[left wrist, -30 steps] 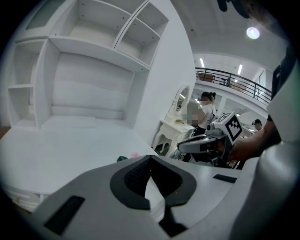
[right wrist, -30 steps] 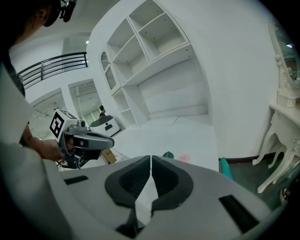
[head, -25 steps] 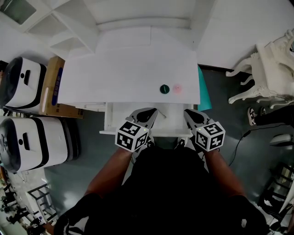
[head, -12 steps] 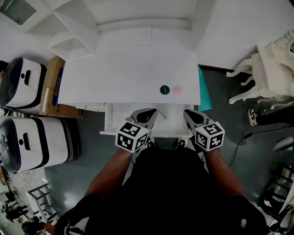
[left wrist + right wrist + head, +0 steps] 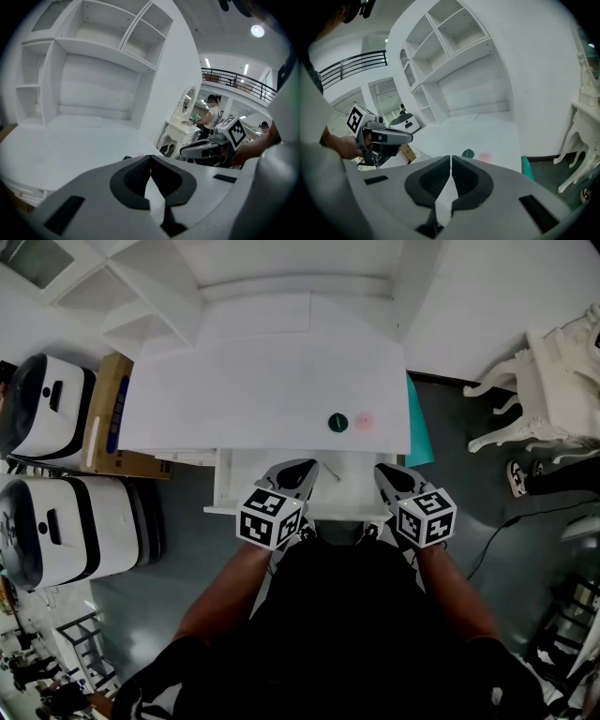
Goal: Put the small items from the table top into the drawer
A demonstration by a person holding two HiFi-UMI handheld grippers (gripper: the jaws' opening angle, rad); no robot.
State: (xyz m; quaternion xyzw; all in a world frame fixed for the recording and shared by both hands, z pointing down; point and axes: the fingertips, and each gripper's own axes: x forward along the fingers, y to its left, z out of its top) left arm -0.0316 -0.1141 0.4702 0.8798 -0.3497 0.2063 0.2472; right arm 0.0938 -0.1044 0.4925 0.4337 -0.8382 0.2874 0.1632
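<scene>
A small dark green round item (image 5: 337,422) and a pale pink round item (image 5: 363,422) lie side by side near the front edge of the white table top (image 5: 253,381). Below that edge the white drawer (image 5: 234,486) stands pulled out. My left gripper (image 5: 309,468) and right gripper (image 5: 382,472) hover over the drawer, both shut with nothing between the tips. In the right gripper view the green item (image 5: 468,153) and pink item (image 5: 485,156) lie just beyond my shut right gripper (image 5: 450,158). The left gripper (image 5: 150,157) looks over the table, tips together.
White shelving (image 5: 141,296) rises behind the table. A cardboard box (image 5: 111,418) and white machines (image 5: 56,521) stand at the left. A teal object (image 5: 416,427) leans at the table's right side, and an ornate white chair (image 5: 544,381) stands further right.
</scene>
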